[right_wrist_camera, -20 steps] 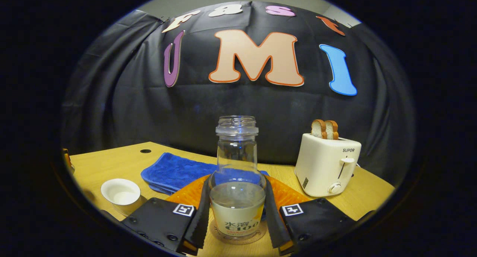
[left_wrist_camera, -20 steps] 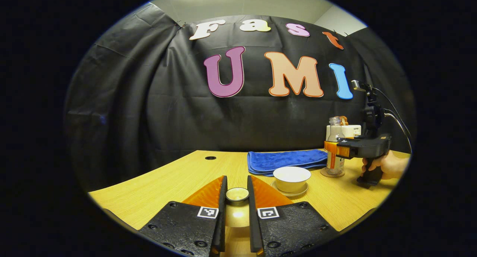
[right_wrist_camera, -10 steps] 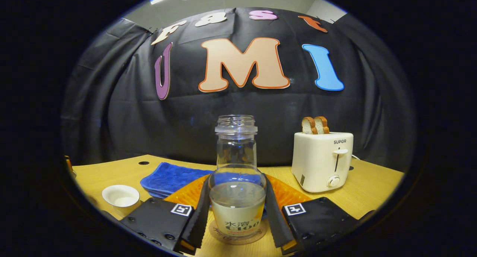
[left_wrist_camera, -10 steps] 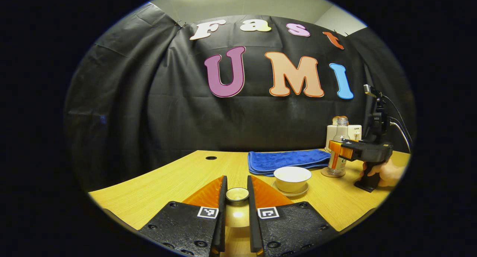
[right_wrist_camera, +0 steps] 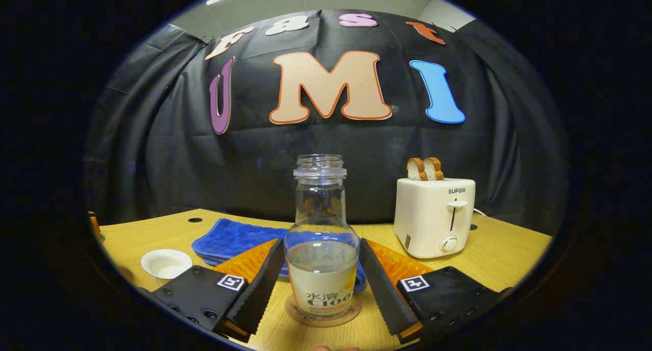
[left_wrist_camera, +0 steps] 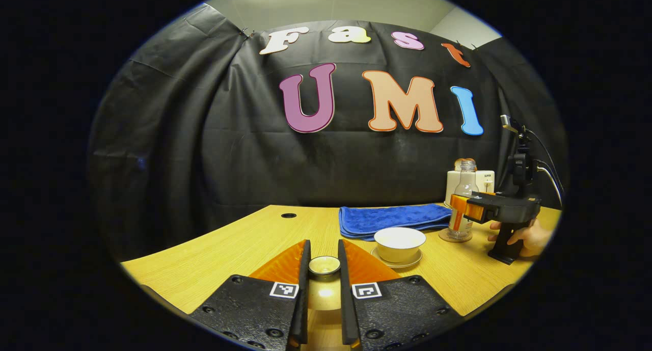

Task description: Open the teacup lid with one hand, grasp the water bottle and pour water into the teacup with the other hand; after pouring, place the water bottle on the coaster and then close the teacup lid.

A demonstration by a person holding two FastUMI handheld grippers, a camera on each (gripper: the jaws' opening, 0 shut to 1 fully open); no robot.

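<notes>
The right tongs are released, their fingers apart on both sides of the bottle, which stands upright on the coaster. The left tongs grasp the lid near the uncovered teacup on the table.
</notes>
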